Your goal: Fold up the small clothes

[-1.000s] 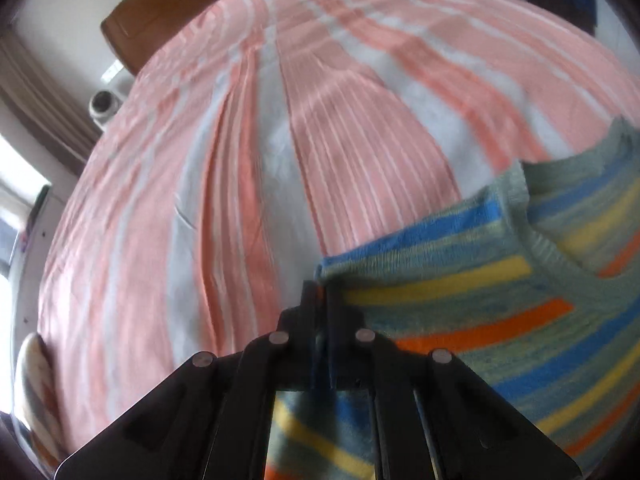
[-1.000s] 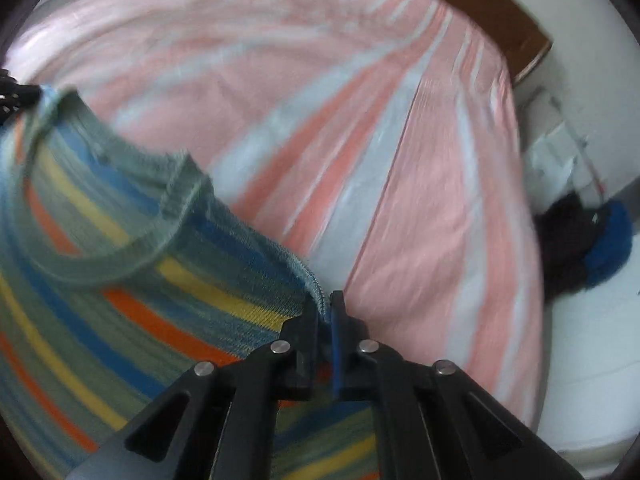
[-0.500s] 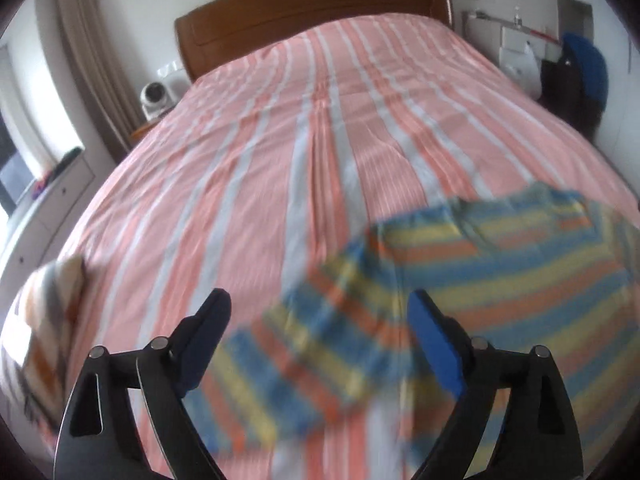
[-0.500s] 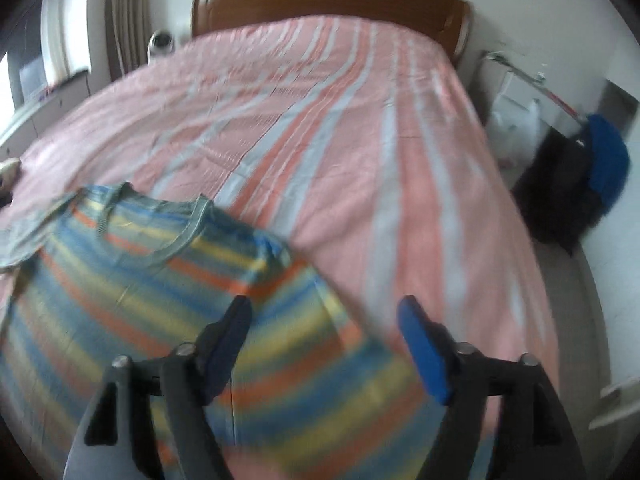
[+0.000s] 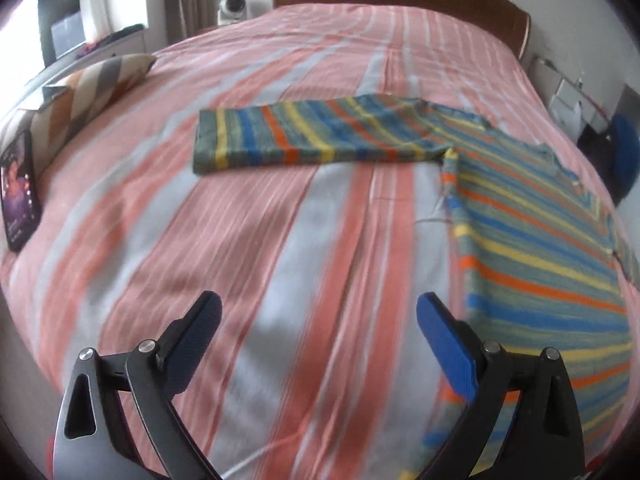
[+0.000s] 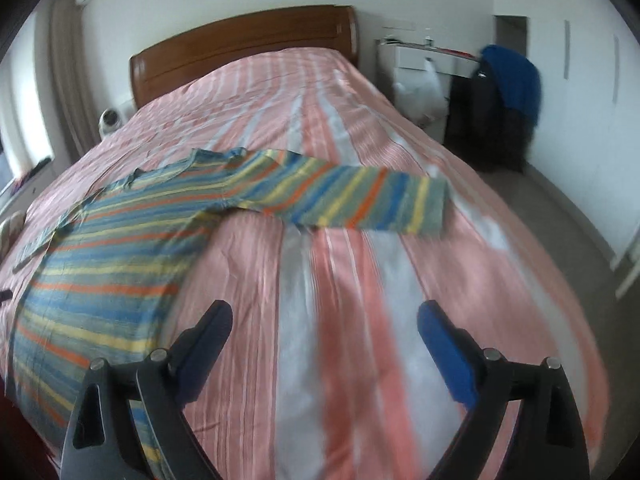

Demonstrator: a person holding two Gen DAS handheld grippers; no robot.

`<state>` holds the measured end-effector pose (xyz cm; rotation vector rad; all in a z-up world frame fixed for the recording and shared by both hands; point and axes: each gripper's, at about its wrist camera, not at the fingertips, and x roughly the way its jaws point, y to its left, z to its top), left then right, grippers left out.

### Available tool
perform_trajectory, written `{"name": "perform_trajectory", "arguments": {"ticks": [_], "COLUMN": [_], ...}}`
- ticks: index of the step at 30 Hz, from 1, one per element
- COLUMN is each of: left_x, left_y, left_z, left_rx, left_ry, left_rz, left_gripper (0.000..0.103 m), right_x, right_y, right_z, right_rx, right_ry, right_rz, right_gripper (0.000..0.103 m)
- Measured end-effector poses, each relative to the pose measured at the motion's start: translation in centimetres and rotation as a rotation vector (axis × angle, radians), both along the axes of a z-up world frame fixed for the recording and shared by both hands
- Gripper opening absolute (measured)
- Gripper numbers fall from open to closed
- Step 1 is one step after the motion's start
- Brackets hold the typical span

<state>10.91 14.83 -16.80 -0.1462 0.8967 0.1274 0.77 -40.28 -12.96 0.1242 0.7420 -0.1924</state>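
Observation:
A striped knit sweater in blue, yellow, orange and grey-green lies flat on the pink striped bed. In the left wrist view its left sleeve stretches out to the left. In the right wrist view the sweater body lies at left and its right sleeve stretches to the right. My left gripper is open and empty above bare bedding, left of the sweater body. My right gripper is open and empty above bare bedding, right of the body.
A striped pillow and a phone lie at the bed's left edge. A wooden headboard stands at the far end. A dark bag with blue cloth and a white nightstand stand right of the bed.
Both grippers let go of the sweater's shoulders, opened and pulled back. The sweater now lies spread flat with both sleeves out to the sides.

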Motion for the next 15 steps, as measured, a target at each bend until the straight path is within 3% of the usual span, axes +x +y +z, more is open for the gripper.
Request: {"name": "perform_trajectory", "arguments": {"ticks": [6,11,15], "left_x": [-0.5,-0.7,-0.6], "left_y": [-0.3,-0.5,-0.8], "left_z": [-1.9,-2.3,-2.4], "left_rx": [0.058,0.07,0.1], "left_ry": [-0.015,-0.04,-0.051], "left_rz": [-0.006,0.012,0.021], "left_gripper": [0.102,0.103,0.103], "right_x": [-0.1,0.3,0.4], "right_y": [0.4,-0.7,-0.8], "right_z": [-1.7,-5.1,-5.5], "right_rx": [-0.051,-0.007,0.003], "right_ry": [-0.035,0.046,0.04], "right_rz": [-0.004,-0.013,-0.01], "right_gripper": [0.093,0.095,0.097]}}
